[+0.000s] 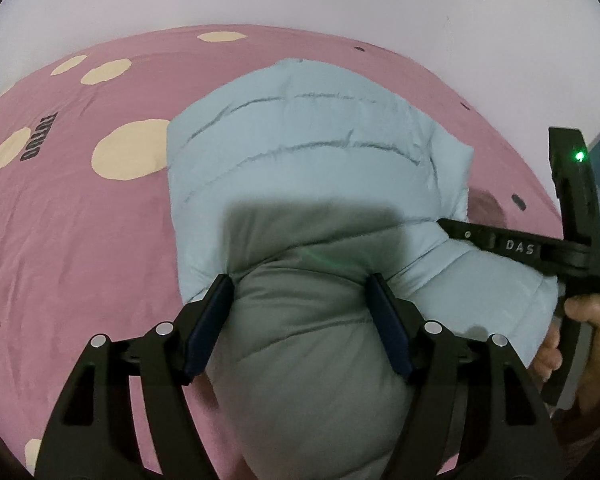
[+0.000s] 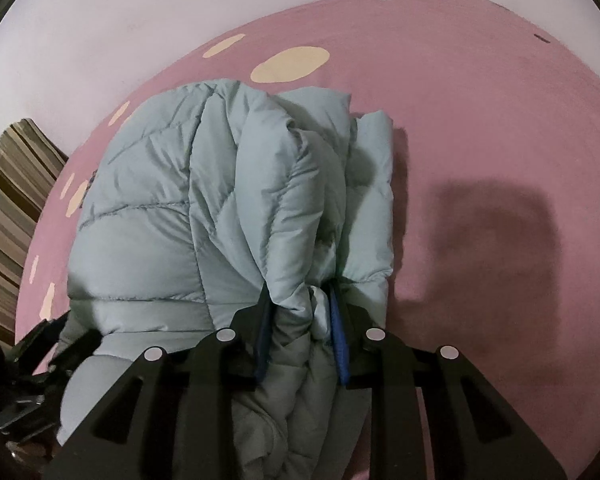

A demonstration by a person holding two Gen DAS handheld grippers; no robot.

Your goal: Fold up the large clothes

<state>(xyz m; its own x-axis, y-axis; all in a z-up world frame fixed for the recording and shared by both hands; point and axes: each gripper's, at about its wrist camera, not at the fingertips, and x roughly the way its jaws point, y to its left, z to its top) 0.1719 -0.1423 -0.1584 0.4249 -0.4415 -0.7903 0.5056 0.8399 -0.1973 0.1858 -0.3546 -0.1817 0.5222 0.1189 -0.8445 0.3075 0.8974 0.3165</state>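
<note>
Nearest the left wrist camera, the left gripper (image 1: 300, 328) stands with its jaws wide apart around a fat grey-shadowed roll of the pale blue puffer jacket (image 1: 316, 152), and whether the pads press on the padding or only flank it cannot be told; nearest the right wrist camera, the right gripper (image 2: 300, 320) has its jaws clamped on a bunched gather of the same jacket (image 2: 172, 208). The jacket lies folded over itself in the middle of the pink bedspread (image 1: 72, 232), its far edge well short of the pale wall. The likely trouble, as I judge it, is the slick, springy filling: a roll that thick can bulge out of wide jaws and unroll, and the right gripper's pinch takes only some layers, so a pull could drag the top layer and skew the fold. If the two grippers lower unevenly, the bundle may flop towards the right edge. The left view alone shows the right gripper from outside, at the right, with its green light and a hand (image 1: 588, 340) on the handle, plus the cream dots and lettering on the spread. The right view alone shows the crumpled layers in the pinch, the gripper's shadow on bare pink, and a striped fabric (image 2: 16, 200) at far left
</note>
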